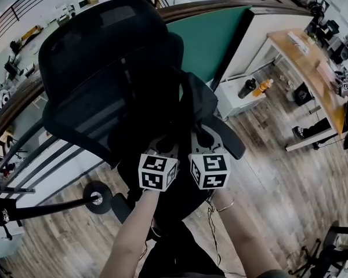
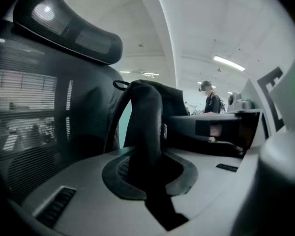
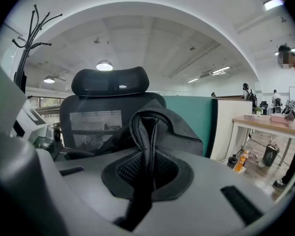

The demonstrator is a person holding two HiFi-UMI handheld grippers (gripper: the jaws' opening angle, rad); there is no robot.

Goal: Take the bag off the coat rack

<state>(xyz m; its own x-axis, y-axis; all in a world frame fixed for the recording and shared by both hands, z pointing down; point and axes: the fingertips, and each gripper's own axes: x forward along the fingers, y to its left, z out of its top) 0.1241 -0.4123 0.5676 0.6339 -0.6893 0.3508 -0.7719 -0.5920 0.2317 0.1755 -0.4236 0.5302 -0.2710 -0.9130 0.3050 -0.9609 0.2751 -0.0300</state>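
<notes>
Both tools are clamped on black straps, left tool (image 2: 150, 167) and right tool (image 3: 144, 177) side by side. The bag (image 3: 173, 128) hangs from them over the chair (image 1: 98, 57), well apart from the rack (image 3: 27, 33) at far left. It looks already unhooked; next, lower it onto the seat and release.

The head view looks steeply down on the bag (image 1: 194, 100) and office chair (image 1: 98, 74) that both gripper views face closely.
</notes>
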